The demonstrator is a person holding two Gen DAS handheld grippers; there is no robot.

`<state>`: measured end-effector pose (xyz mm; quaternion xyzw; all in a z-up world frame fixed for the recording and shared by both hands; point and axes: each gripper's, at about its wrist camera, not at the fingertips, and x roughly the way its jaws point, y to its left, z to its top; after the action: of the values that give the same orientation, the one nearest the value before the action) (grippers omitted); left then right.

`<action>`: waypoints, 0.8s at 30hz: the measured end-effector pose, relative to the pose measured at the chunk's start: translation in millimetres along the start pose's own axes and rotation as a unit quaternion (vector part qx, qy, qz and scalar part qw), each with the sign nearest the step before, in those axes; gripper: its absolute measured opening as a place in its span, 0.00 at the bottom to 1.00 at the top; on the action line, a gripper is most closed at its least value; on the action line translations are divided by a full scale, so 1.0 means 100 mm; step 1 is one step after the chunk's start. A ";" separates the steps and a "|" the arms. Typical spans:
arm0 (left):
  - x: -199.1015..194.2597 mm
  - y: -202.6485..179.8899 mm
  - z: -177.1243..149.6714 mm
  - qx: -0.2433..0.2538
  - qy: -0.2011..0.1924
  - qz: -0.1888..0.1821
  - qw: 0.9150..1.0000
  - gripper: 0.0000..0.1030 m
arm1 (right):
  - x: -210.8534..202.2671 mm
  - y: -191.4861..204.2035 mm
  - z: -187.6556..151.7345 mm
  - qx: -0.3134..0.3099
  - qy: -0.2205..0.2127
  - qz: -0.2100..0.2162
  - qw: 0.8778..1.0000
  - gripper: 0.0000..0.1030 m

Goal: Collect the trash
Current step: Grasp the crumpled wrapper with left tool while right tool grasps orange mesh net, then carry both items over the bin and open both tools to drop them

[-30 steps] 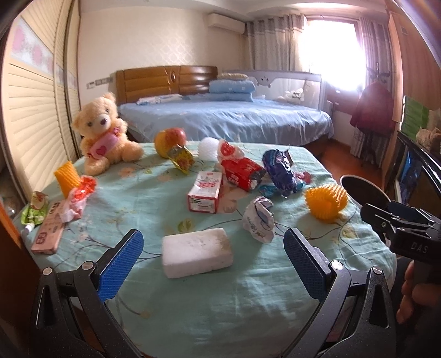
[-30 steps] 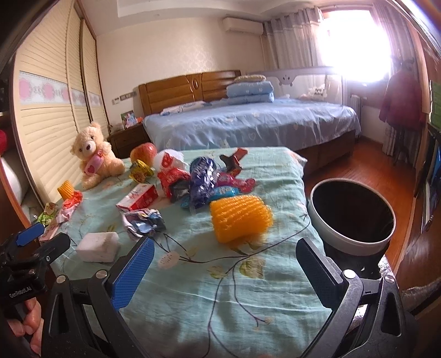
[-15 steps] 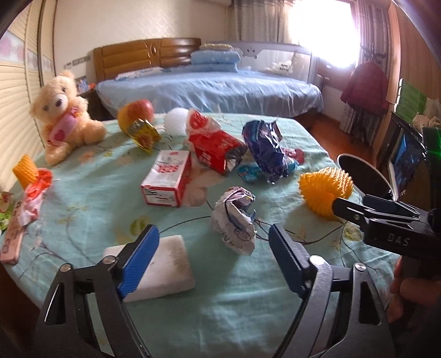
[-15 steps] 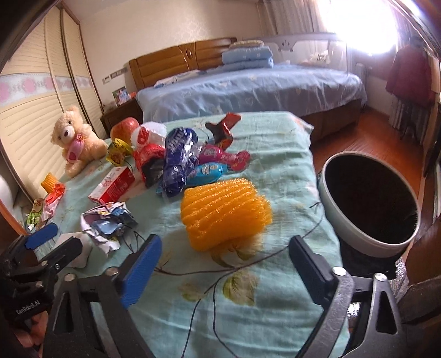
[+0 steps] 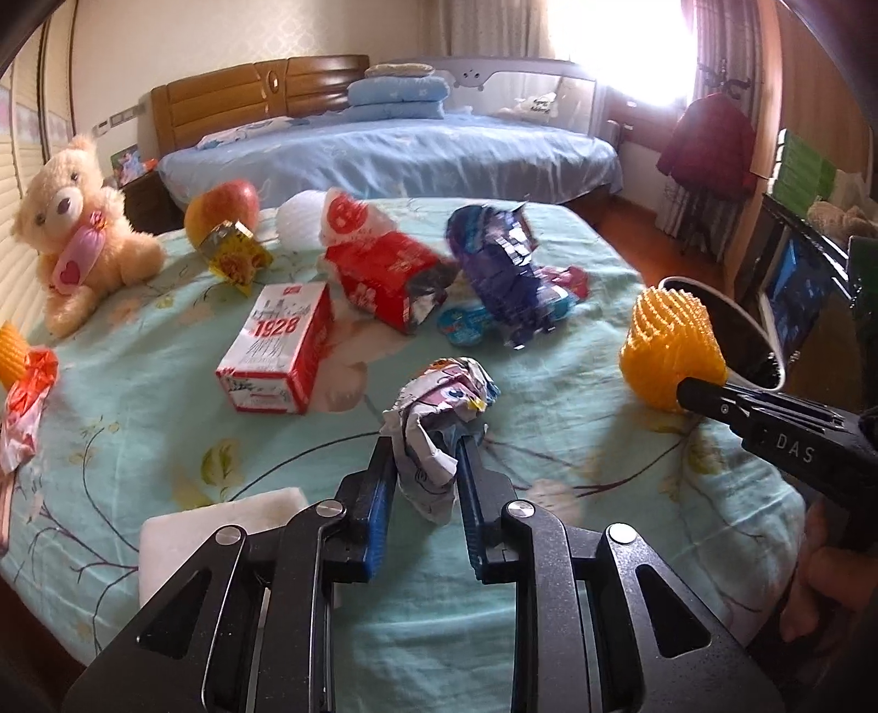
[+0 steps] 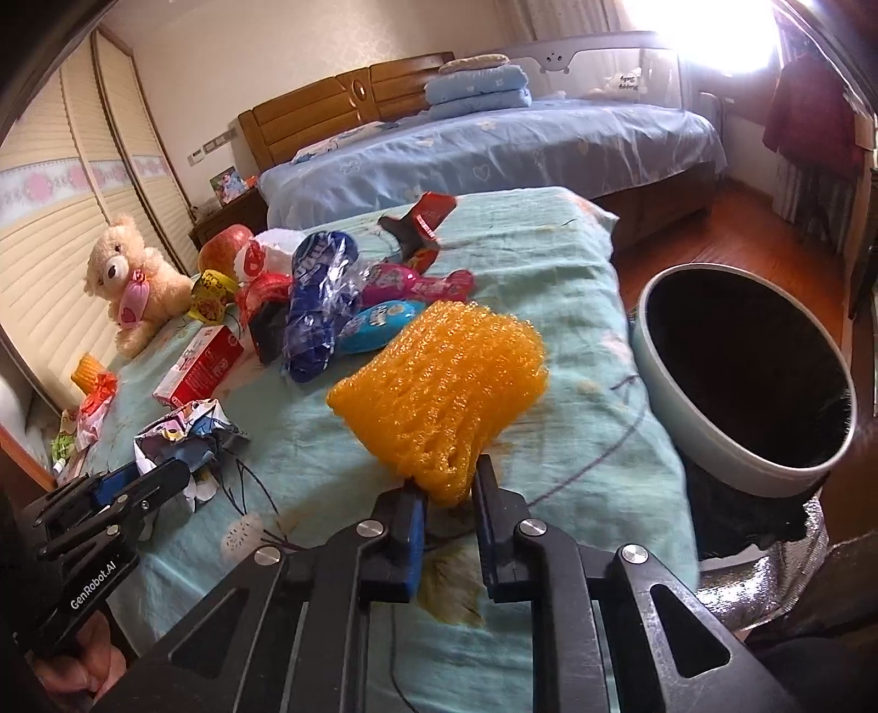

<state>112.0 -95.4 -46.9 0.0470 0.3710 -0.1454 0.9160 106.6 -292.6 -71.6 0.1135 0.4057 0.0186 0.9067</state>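
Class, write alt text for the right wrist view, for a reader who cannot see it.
The right gripper is shut on an orange foam net above a table covered in a light green floral cloth. A dark, open trash bin stands at the right, snack wrappers and a teddy bear lie beyond, and the left gripper pinches a crumpled wrapper.

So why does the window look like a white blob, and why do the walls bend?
Left wrist view: the window is blown out by daylight, hazing the curtains; the wardrobe doors bow from fisheye distortion. Right wrist view: the same glare at the top right, the trash bin rim stretched, its inside pure black; the picture's corners go dark.
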 end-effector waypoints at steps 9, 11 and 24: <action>0.00 -0.31 0.14 0.023 -0.004 -0.041 0.999 0.19 | -0.26 -0.32 0.05 0.021 -0.023 -0.027 0.999 0.14; 0.01 -0.38 0.17 0.027 -0.004 -0.048 0.998 0.19 | -0.30 -0.40 0.06 0.028 -0.027 -0.033 0.999 0.14; 0.14 -0.89 0.38 0.056 0.000 -0.090 0.994 0.19 | -0.43 -0.93 0.07 0.063 -0.033 -0.076 0.995 0.14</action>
<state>120.0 -190.5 -26.7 0.0642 0.3651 -0.2478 0.8951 77.6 -390.0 -56.4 0.1397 0.3829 -0.0795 0.9097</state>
